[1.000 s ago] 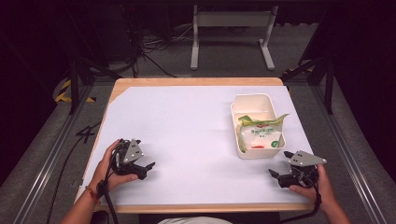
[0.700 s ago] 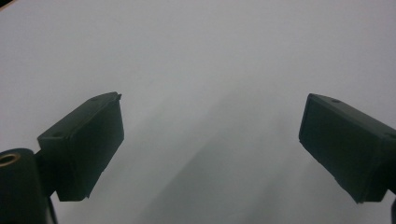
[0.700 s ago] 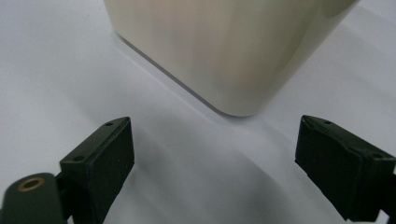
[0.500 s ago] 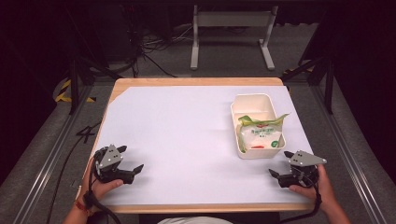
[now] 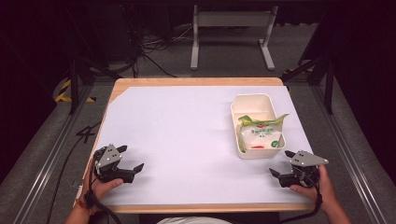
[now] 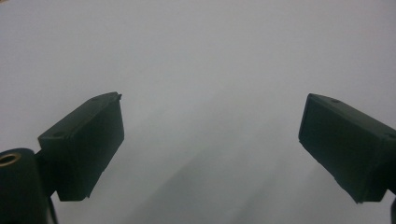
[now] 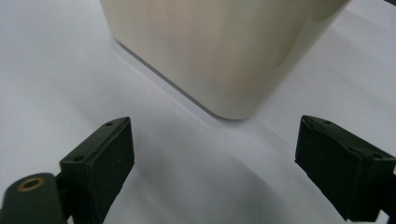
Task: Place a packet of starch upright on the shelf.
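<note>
1. Clearly the right gripper (image 5: pixel 281 173) is the nearer one: the cream tub (image 5: pixel 258 125) sits on the right part of the worktop (image 5: pixel 187 140), just ahead of that gripper, with a packet (image 5: pixel 259 135) of green-and-white wrapping lying inside.
2. Seen along the right gripper (image 7: pixel 212 172), the near corner of the tub (image 7: pixel 224 51) rises straight ahead between the jaws, which stand wide apart and hold nothing.
3. Lengthwise, the tub runs away from the person, so its short near wall faces this gripper.
4. Well apart, at the near left, the left gripper (image 5: pixel 130 161) rests low with its jaws spread, empty, over bare white surface.
</note>
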The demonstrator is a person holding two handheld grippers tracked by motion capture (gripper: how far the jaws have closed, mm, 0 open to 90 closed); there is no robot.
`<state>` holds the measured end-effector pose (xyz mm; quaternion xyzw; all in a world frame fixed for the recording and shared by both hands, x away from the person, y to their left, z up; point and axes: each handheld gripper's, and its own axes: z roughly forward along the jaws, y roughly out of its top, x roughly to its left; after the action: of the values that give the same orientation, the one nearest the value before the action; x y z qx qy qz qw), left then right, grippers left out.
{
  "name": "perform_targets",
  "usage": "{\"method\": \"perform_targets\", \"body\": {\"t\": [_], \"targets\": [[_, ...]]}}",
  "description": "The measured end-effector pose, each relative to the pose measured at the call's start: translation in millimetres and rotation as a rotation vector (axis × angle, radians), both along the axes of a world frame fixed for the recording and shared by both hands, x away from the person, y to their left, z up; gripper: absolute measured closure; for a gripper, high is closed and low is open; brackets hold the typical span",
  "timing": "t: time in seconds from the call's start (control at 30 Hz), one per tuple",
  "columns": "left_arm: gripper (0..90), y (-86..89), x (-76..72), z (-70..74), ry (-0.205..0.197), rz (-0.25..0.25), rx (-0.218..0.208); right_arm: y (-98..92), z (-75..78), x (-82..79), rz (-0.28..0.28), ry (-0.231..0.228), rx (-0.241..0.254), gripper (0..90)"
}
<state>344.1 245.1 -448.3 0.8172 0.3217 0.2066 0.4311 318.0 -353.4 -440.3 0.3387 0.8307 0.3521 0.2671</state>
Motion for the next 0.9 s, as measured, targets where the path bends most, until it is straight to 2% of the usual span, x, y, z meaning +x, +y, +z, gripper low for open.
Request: {"method": "perform_targets", "body": {"t": [0.27, 0.5, 0.9], "targets": [[7.6, -1.7, 1.7, -0.2, 0.005, -0.007, 0.015, 0.0, -0.2, 0.4, -0.001, 0.004, 0.004, 11.5], [7.6, -1.9, 2.3, 0.6, 0.005, -0.002, -0.002, -0.6, 0.4, 0.0, 0.001, -0.002, 0.01, 11.5], [7.6, -5.7, 4.9, 0.8, 0.004, -0.003, 0.014, -4.0, 0.7, -0.1, -0.011, -0.002, 0.029, 11.4]]}}
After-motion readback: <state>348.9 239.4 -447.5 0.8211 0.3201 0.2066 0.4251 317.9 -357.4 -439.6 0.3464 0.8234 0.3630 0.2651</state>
